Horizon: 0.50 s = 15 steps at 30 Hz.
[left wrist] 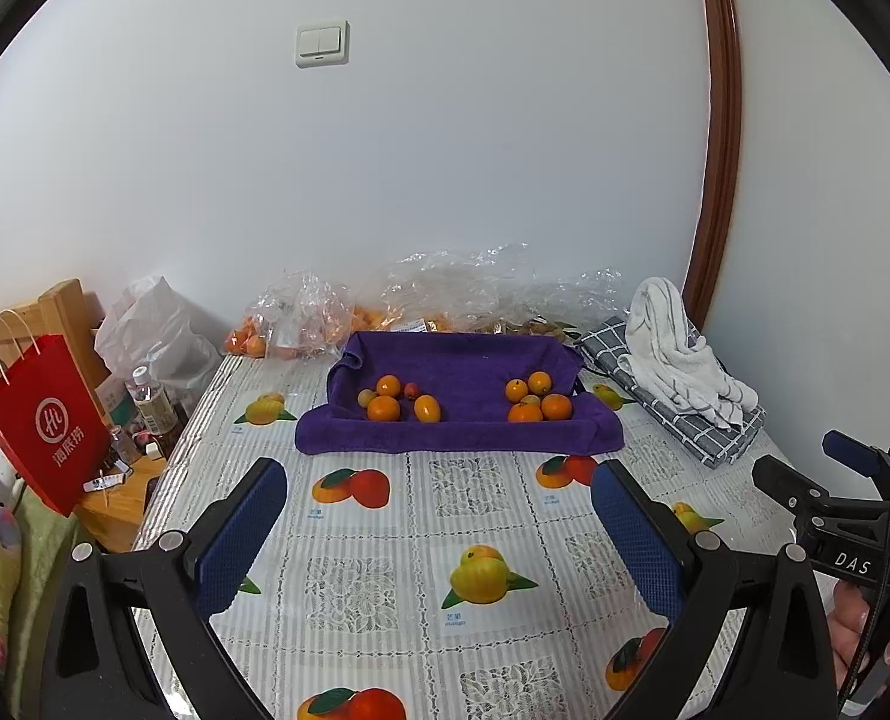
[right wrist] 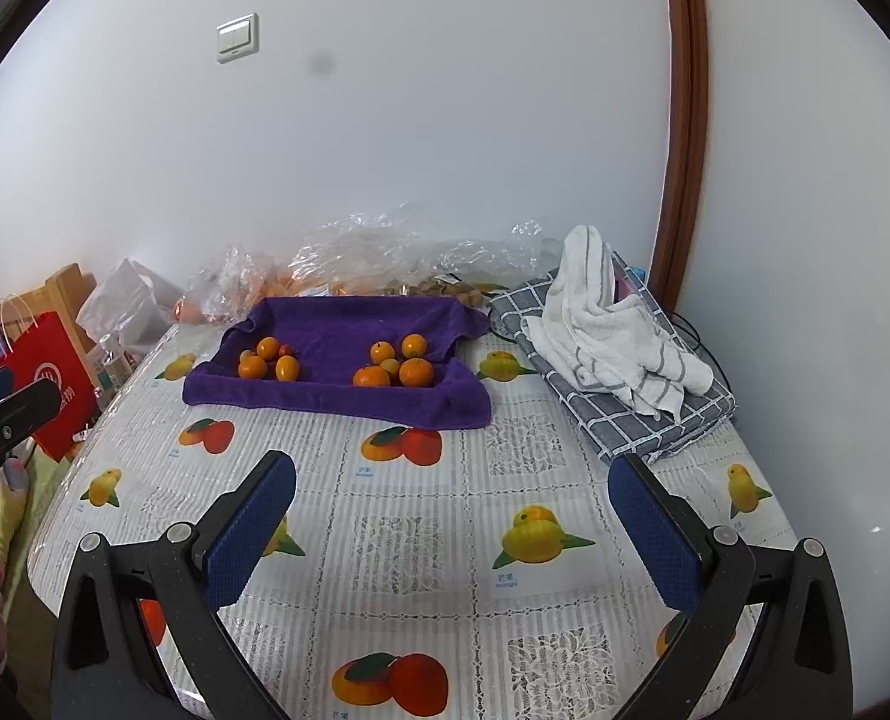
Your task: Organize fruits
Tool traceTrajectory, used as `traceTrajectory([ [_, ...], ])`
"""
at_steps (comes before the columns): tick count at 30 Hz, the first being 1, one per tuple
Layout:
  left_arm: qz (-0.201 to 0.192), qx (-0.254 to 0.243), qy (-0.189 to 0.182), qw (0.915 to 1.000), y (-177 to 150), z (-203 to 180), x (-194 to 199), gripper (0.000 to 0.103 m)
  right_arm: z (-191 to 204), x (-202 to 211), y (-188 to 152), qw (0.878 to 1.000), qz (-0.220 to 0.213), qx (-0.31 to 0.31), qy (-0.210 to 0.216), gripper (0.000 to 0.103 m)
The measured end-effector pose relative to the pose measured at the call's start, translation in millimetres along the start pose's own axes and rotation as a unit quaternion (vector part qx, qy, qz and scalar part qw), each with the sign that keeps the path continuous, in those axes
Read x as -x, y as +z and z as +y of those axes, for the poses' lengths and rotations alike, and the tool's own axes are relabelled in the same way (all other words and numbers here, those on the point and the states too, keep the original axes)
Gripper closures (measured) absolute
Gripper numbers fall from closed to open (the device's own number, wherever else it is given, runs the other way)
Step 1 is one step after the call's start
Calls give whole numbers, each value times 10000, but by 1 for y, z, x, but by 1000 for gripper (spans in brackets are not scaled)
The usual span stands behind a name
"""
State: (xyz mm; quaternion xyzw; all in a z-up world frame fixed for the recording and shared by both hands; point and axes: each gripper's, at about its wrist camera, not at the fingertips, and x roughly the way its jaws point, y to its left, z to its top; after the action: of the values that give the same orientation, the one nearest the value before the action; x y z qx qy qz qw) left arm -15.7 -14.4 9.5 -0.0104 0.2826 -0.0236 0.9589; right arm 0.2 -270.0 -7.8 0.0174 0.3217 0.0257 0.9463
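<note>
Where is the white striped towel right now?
In both wrist views the white striped towel lies crumpled on the grey checked cloth at the table's far right, right of the purple towel and near the brown door frame.

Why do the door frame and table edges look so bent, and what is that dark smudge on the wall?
Both wrist views use fisheye lenses: the brown door frame bows outward and black corners ring each picture. In the right wrist view a grey smudge sits on the wall near the light switch; the left wrist view shows none there, so it is probably dirt on the lens. Lighting is soft and even, and the fruit stays sharp.
</note>
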Motion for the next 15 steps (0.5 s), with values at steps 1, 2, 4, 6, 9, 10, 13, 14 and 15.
traceTrajectory([
  [1,3,-4,2,10000,0,0,0,1,0,0,0,10000,2,7,-6,0],
  [2,1,-4,9,10000,0,0,0,1,0,0,0,10000,4,8,-9,0],
  [4,8,-6,6,10000,0,1,0,1,0,0,0,10000,-1,7,-3,0],
  [6,1,-2,5,10000,-1,0,0,1,0,0,0,10000,-6,-2,3,0],
  [9,6,-11,1,10000,0,1,0,1,0,1,0,10000,-23,-9,9,0],
  [10,5,-10,10,10000,0,1,0,1,0,1,0,10000,-29,-7,4,1],
  [13,3,-11,7,10000,0,1,1,1,-1,2,0,10000,-38,-26,16,0],
  [14,2,-5,12,10000,0,1,1,1,-1,2,0,10000,-37,-35,15,0],
  [15,3,-4,13,10000,0,1,1,1,-1,2,0,10000,-31,-37,12,0],
])
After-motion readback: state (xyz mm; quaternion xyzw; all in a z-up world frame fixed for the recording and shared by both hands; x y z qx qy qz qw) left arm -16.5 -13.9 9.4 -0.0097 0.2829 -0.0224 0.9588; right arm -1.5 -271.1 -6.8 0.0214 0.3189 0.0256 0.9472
